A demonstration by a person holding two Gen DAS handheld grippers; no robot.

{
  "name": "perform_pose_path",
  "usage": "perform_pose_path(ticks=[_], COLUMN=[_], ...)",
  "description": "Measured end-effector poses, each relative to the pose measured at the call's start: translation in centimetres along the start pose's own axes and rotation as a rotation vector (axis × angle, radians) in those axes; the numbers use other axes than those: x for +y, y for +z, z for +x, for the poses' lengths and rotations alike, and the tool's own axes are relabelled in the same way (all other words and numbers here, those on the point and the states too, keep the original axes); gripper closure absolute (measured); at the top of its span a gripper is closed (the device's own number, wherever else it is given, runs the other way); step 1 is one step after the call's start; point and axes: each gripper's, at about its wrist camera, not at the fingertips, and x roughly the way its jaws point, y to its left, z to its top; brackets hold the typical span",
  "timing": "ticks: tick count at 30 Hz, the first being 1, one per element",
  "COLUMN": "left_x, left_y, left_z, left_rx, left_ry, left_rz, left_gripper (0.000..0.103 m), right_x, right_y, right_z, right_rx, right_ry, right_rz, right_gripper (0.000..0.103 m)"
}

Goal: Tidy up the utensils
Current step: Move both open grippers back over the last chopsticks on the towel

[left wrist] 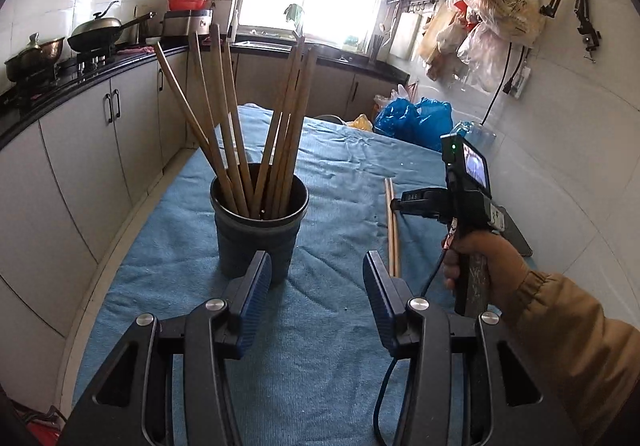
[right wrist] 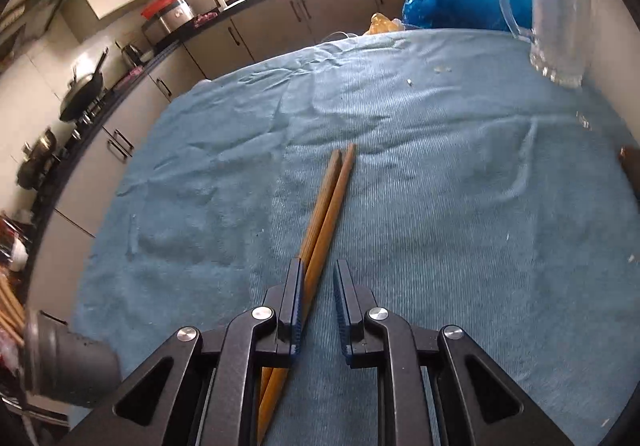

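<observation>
Two chopsticks (right wrist: 326,206) lie side by side on the blue cloth (right wrist: 440,186) at the middle of the right wrist view, while the rest stand in the dark cup (left wrist: 258,230) at centre left of the left wrist view. The left gripper (left wrist: 316,272) hangs released and empty near that cup. The right gripper (right wrist: 318,288) is parted astride the pair, not yet clenched; I judge the pickup is in hand, and next the jaws must close on both sticks.
</observation>
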Motion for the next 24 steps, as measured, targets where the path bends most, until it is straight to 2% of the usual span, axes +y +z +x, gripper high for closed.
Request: perform_pose_path(ticks=[6,10,12,17,24], left_x=[0.3,-0.1,-0.4,-0.9,-2.7], left_y=[-0.2,-0.4,-0.4,-0.5,-0.6], left_z=[1.1,1.1,0.8,0.0,0.9], left_rx=[0.031,0.041,0.038,0.037,0.097], left_ry=[-0.009,-0.017,-0.018,-0.026,-0.078], left_rz=[-0.011,-0.001,0.009,0.028,0.017], left_gripper=[0.057,0.057,0.057,0.057,0.057], right_x=[1.0,2.9,3.1,0.8,-6.0], right_y=[0.4,0.6,0.9,0.5,-3.5], right_z=[0.2,1.0,1.1,0.0,-5.1], right_rx=[0.013,0.027,0.050,0.094,0.096], right_ry=[-0.115,-0.229,-0.251,-0.249,-0.284], right_rz=[-0.077,-0.165,-0.165,-0.118,-0.060], right_gripper=[0.087,0.087,0.092,0.096,0.096])
